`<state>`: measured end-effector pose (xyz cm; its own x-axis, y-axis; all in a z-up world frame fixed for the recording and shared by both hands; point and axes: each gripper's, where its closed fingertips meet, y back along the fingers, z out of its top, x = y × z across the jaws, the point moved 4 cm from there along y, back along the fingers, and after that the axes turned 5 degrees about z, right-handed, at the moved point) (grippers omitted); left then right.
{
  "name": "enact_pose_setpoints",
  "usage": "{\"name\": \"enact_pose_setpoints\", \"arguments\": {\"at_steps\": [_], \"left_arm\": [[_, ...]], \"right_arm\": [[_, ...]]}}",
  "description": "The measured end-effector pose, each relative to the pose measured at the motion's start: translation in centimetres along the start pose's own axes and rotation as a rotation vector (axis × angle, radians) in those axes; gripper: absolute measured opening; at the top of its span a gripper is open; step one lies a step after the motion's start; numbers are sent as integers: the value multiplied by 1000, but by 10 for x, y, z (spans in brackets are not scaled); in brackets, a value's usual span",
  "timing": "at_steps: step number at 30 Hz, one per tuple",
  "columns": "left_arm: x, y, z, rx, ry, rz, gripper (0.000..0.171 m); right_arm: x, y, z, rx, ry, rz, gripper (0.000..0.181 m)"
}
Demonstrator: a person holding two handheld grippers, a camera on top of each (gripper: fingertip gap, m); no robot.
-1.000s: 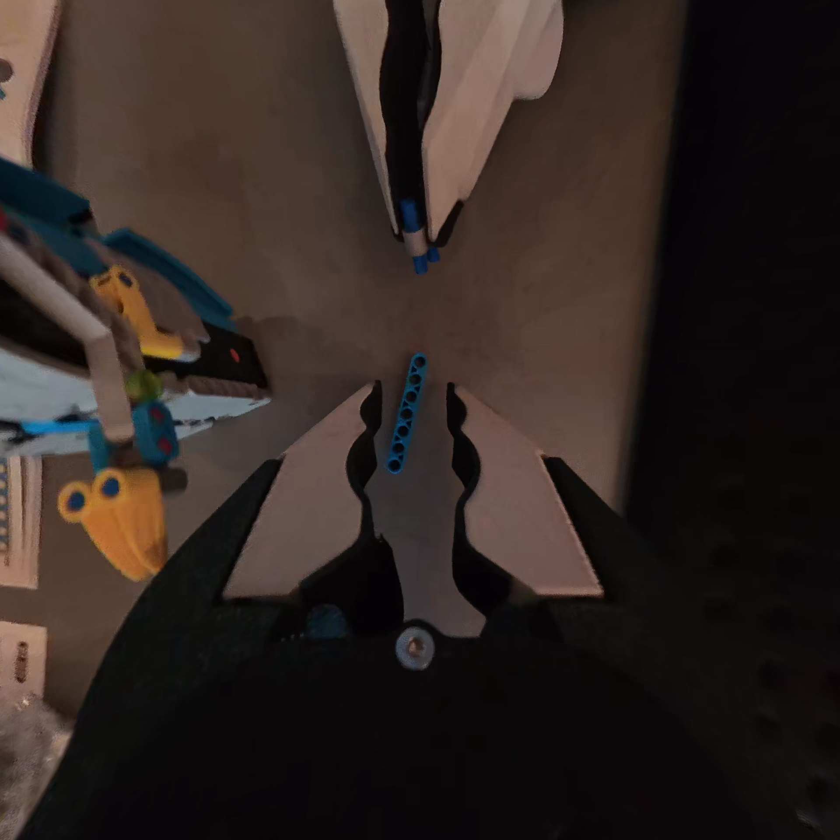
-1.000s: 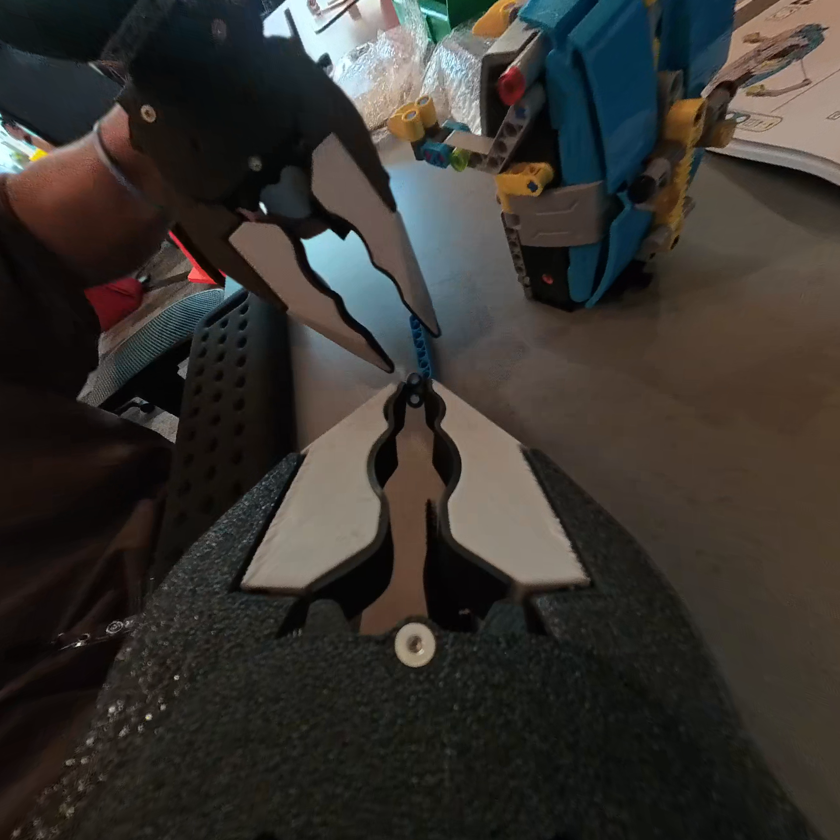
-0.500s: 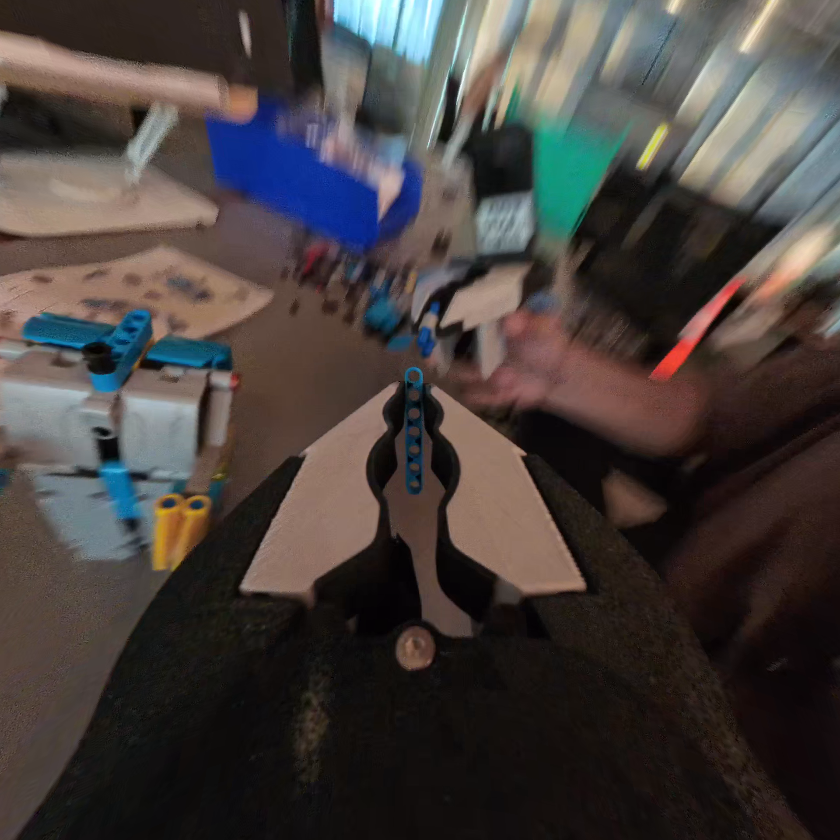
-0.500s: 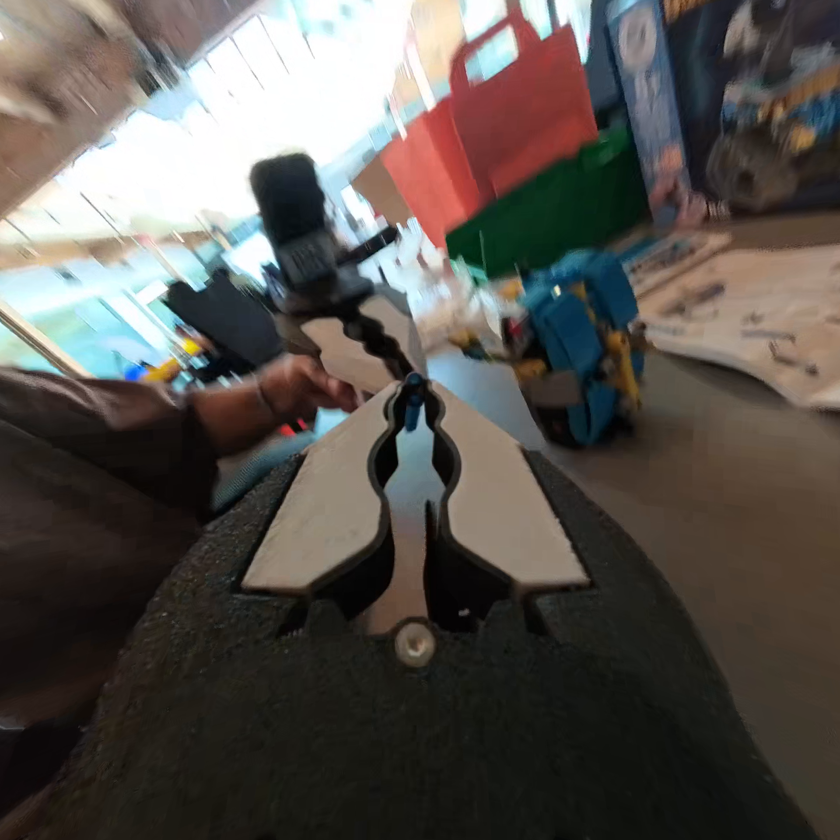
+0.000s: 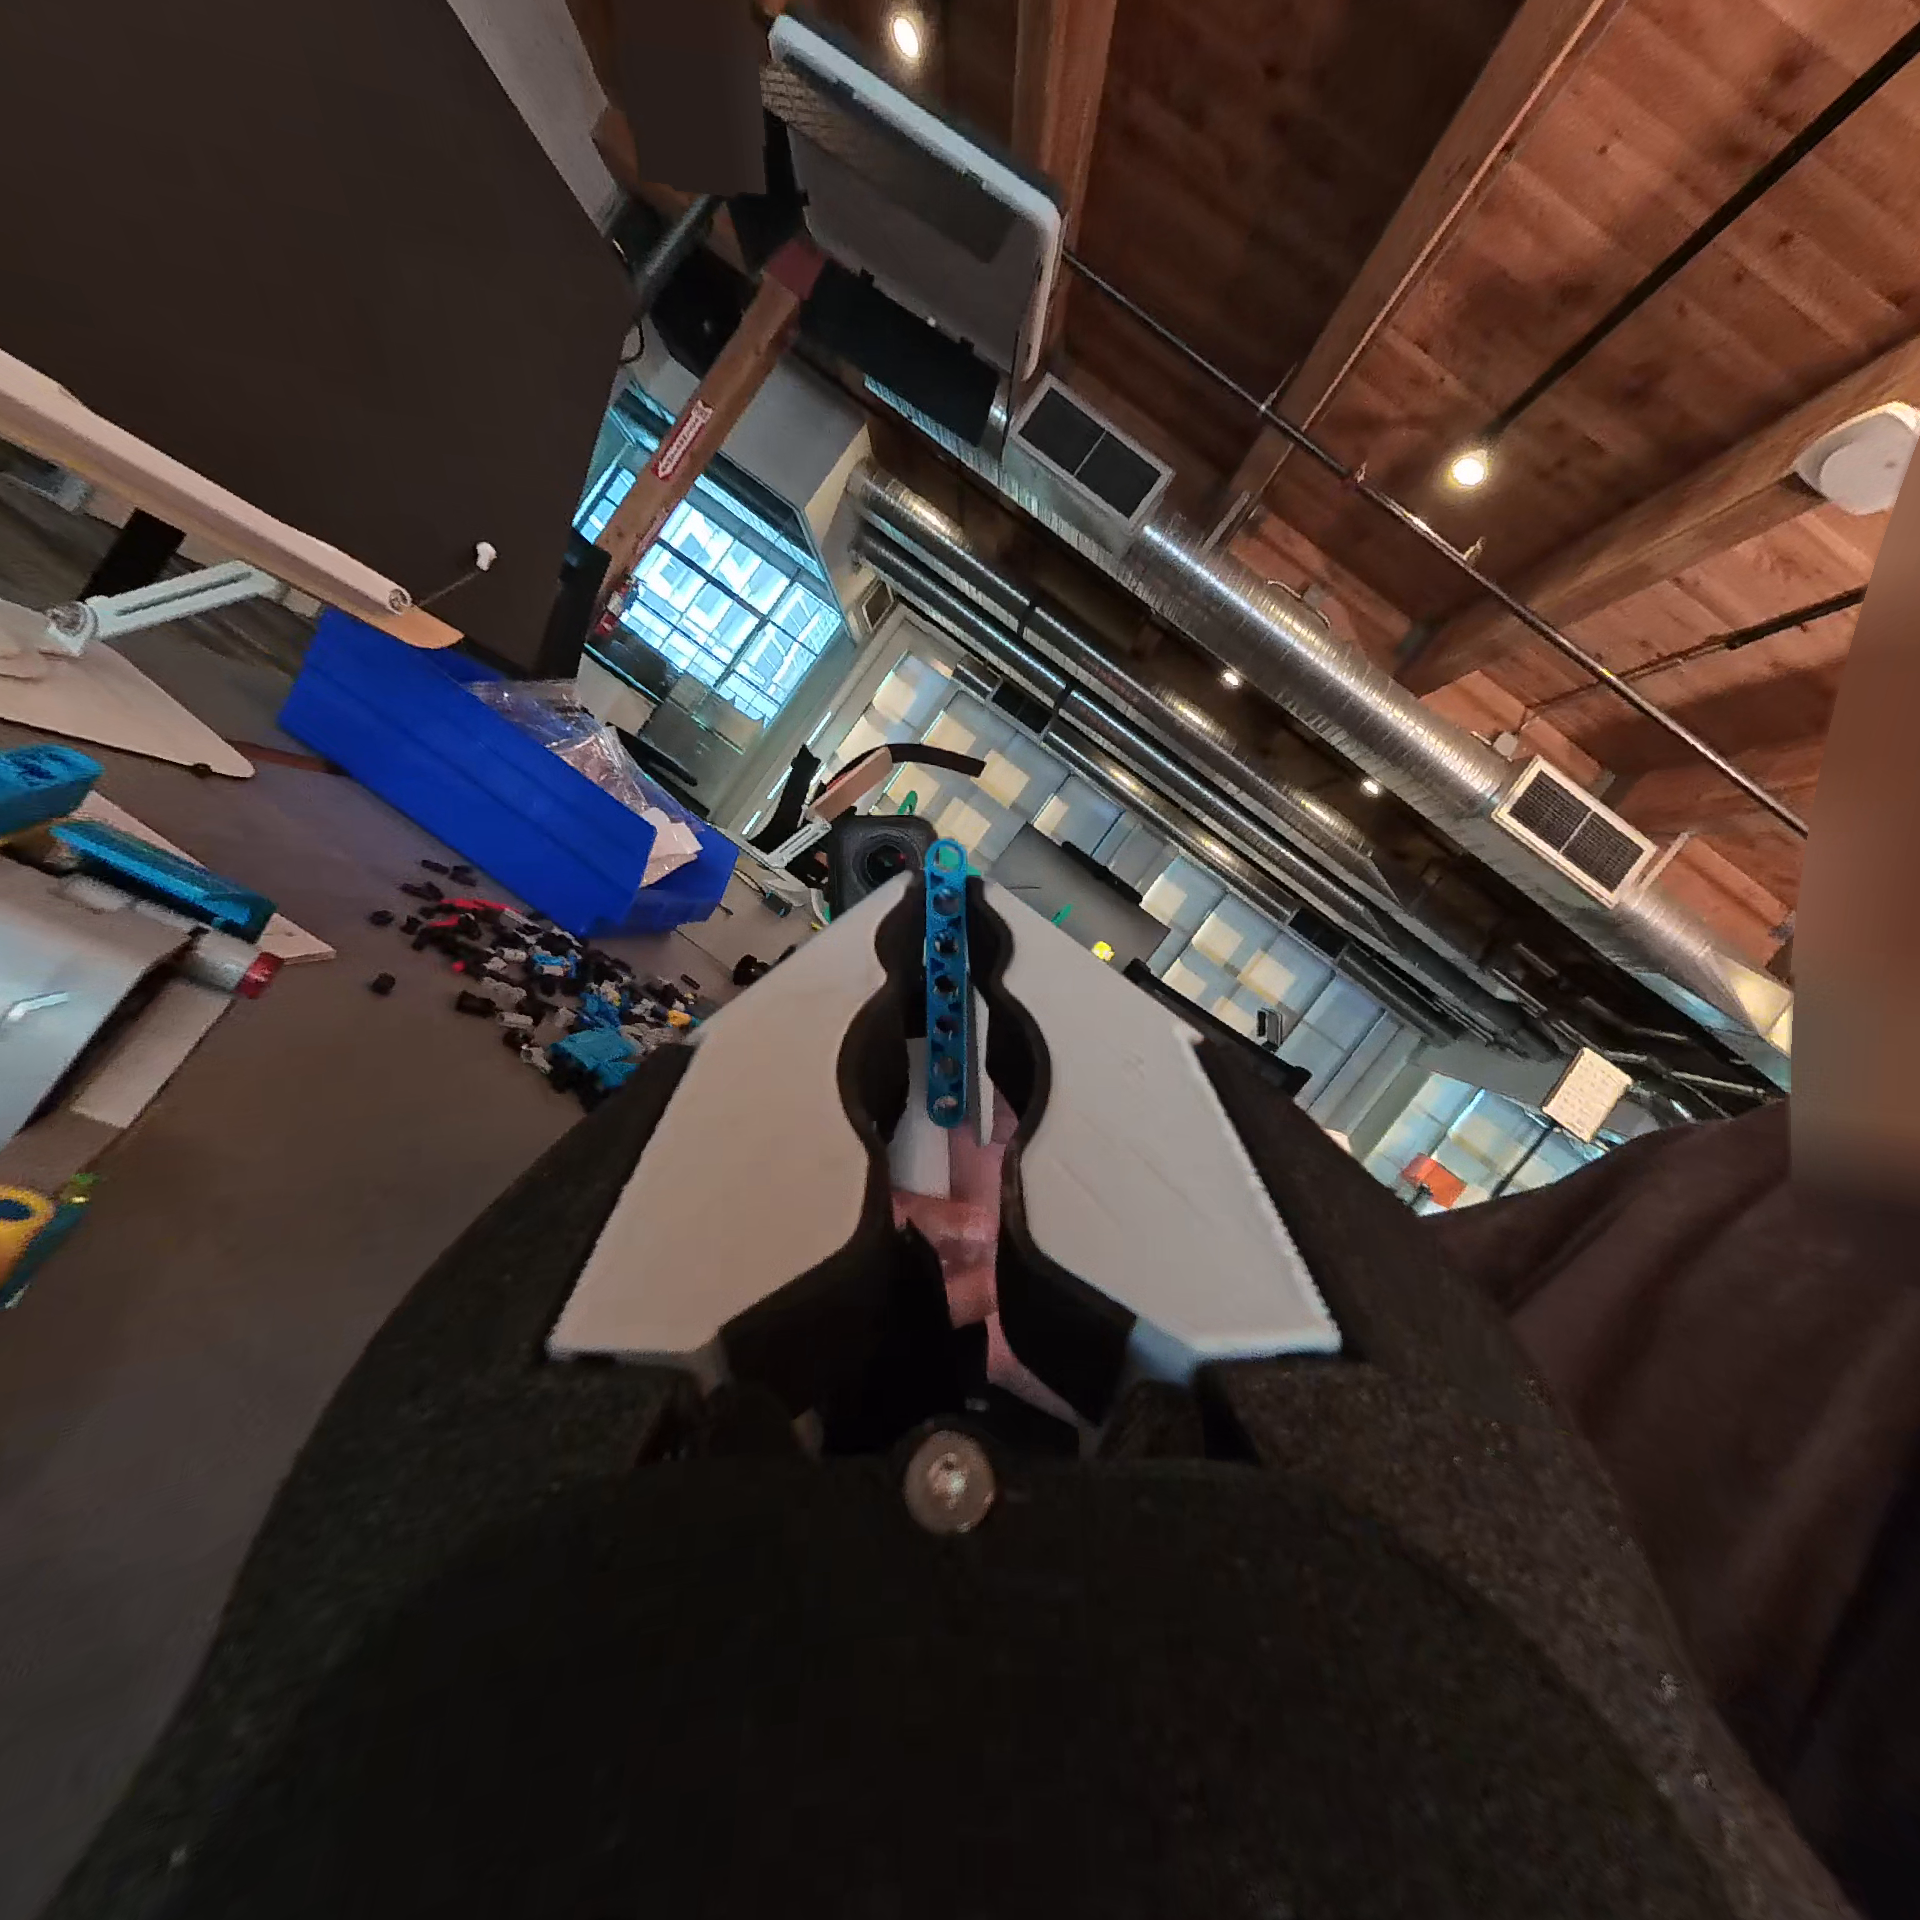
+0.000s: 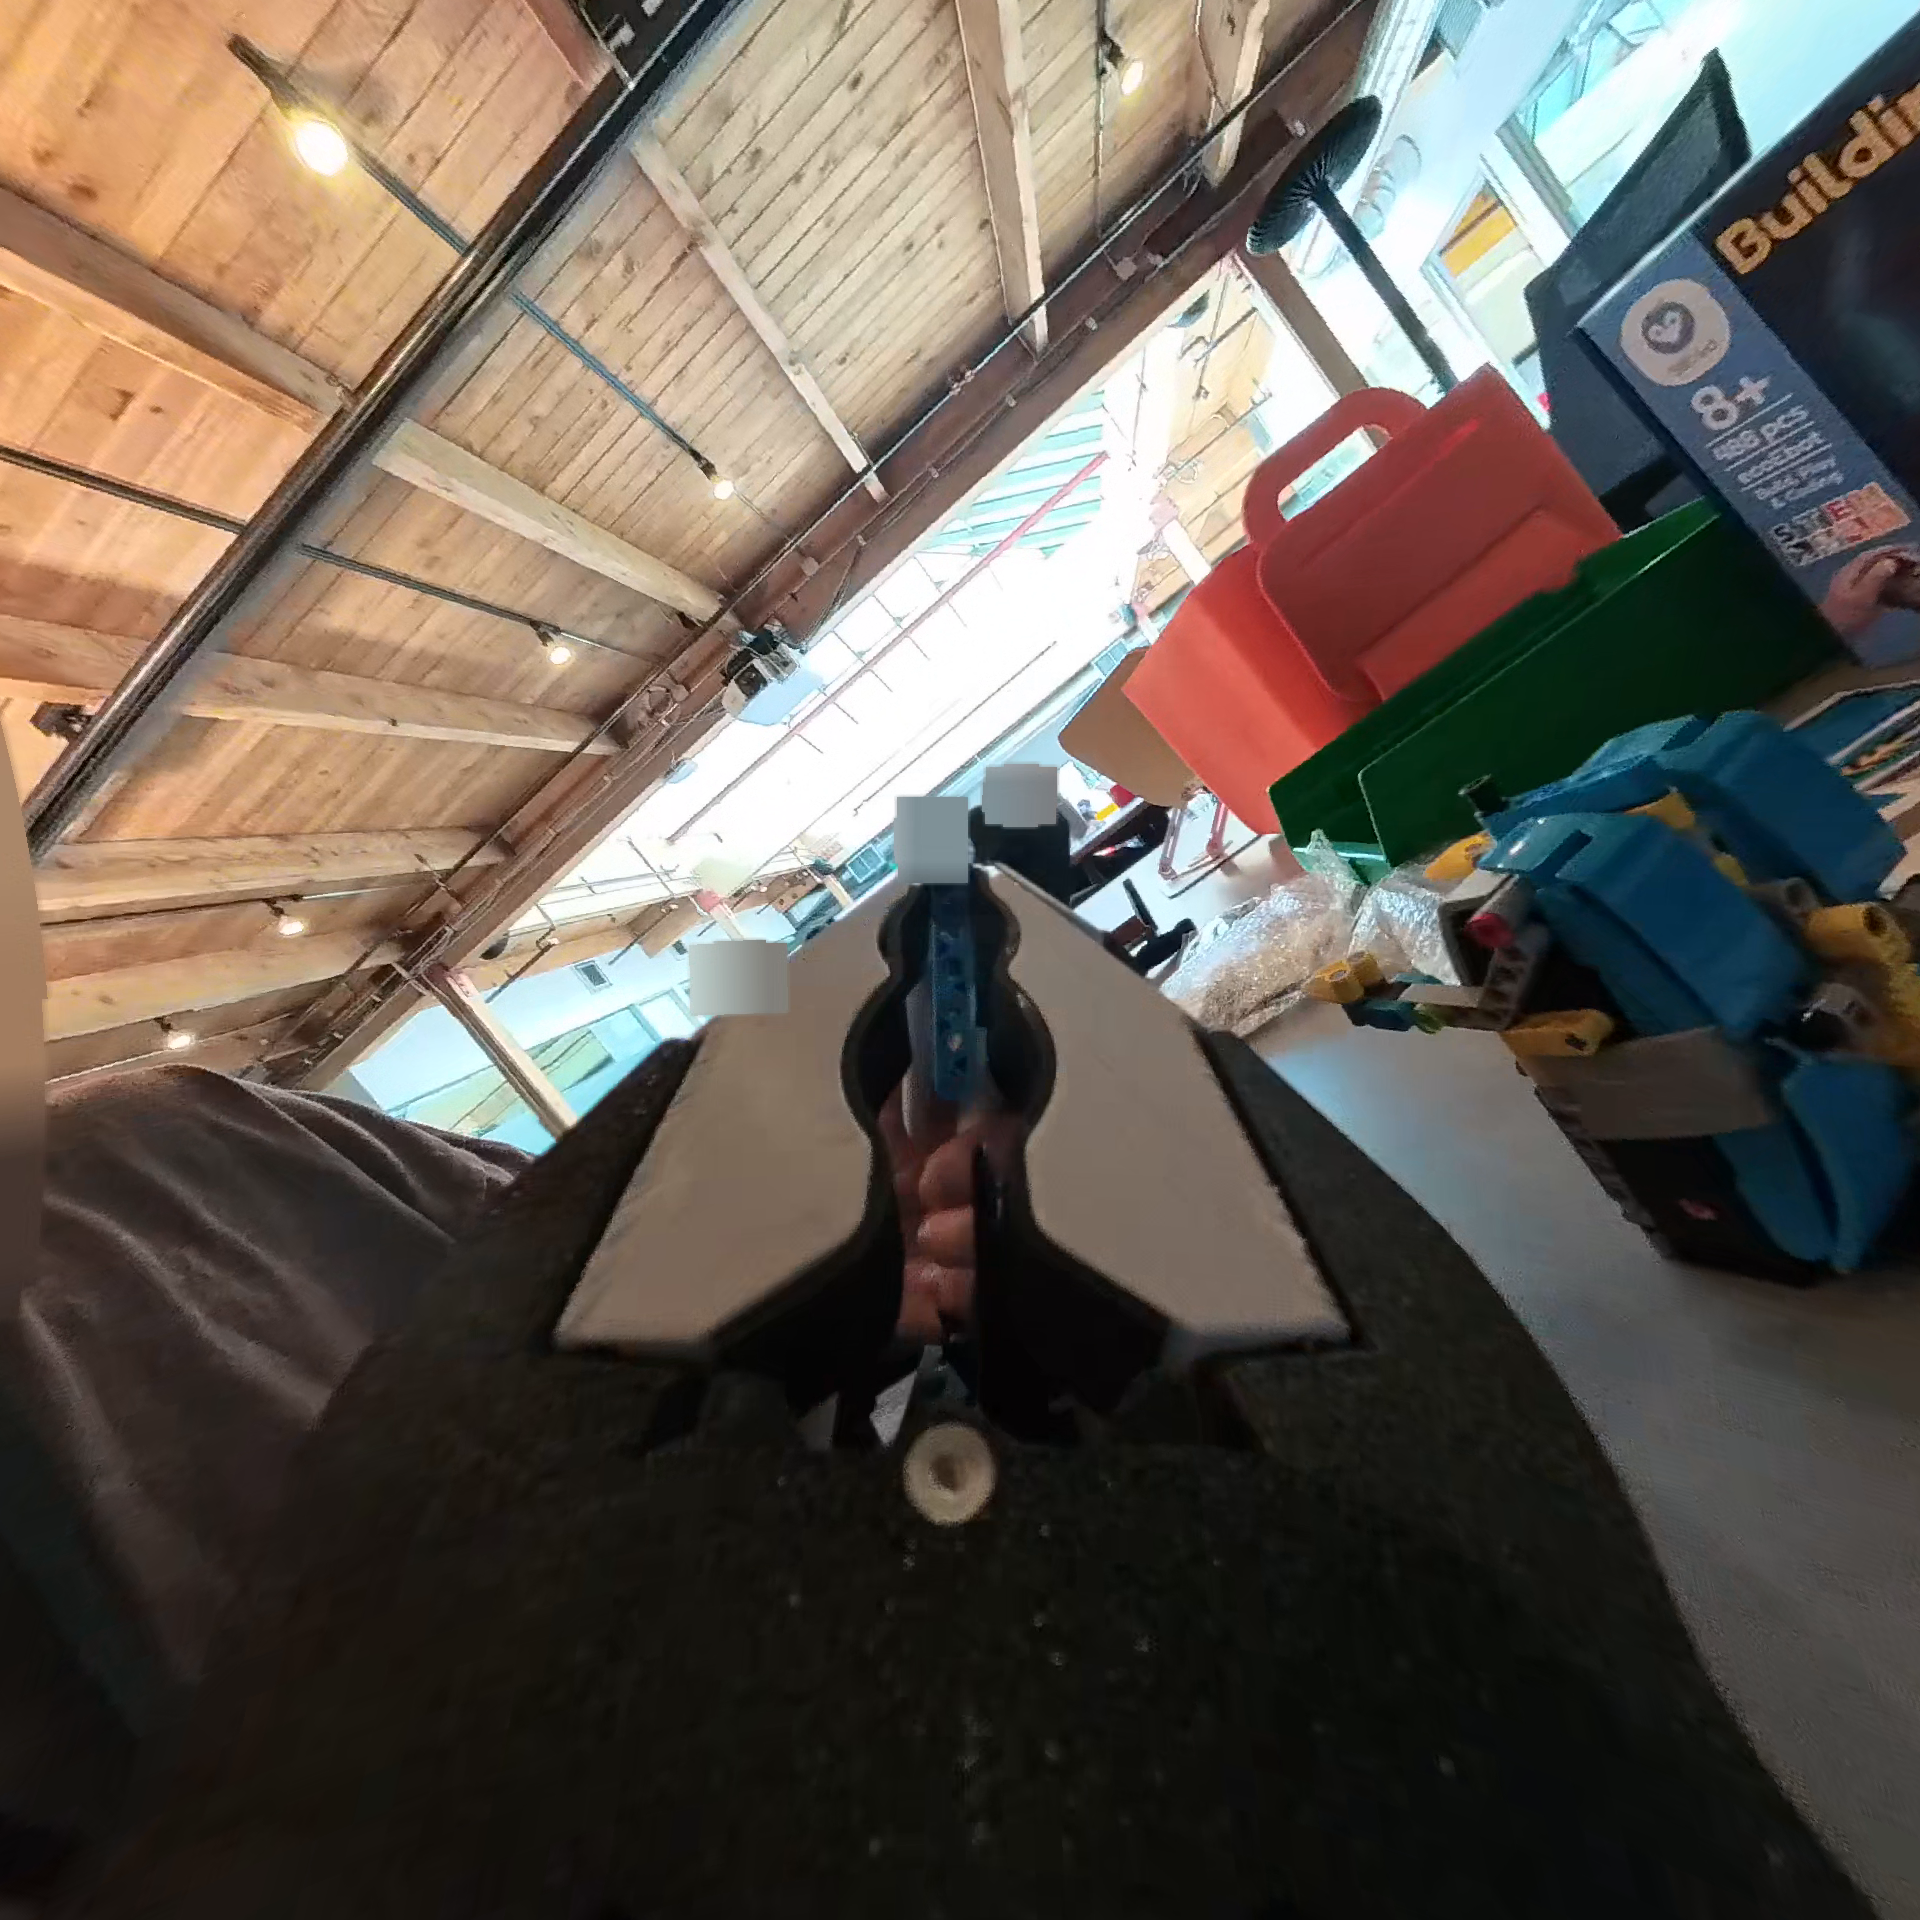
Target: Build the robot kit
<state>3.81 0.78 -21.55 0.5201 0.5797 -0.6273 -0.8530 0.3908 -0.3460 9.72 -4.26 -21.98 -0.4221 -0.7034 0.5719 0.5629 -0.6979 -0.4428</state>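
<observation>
Notably, left gripper [image 5: 943, 883] pinched the blue perforated beam [image 5: 948, 987] lengthwise at frame centre, holes facing camera; right gripper [image 6: 951, 894] was pressed together on a blue beam [image 6: 956, 997], likely the same one.

We cannot tell apart the small loose pieces [image 5: 540, 961] on the table [image 5: 312, 1122]; the blue-and-yellow model [image 6: 1704, 997] is cut off.

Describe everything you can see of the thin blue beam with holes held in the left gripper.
The blue beam is a thin, flat strip that looks like plastic, with rounded ends and a single row of round holes along its length. It stands lengthwise between the left gripper's white fingers, which are closed on it. Its top end pokes just past the fingertips; its lower end hangs free in the gap. It is lifted clear of the table.
</observation>
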Motion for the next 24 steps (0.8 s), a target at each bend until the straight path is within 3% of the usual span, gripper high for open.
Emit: {"name": "enact_pose_setpoints", "arguments": {"at_steps": [10,24], "left_arm": [[0,0,-6,24,-69,7,7],[4,5,-11,43,-15,-30,7]], "right_arm": [[-1,3,0,-1,13,-16,6],[1,2,-4,103,105,-34,6]]}}
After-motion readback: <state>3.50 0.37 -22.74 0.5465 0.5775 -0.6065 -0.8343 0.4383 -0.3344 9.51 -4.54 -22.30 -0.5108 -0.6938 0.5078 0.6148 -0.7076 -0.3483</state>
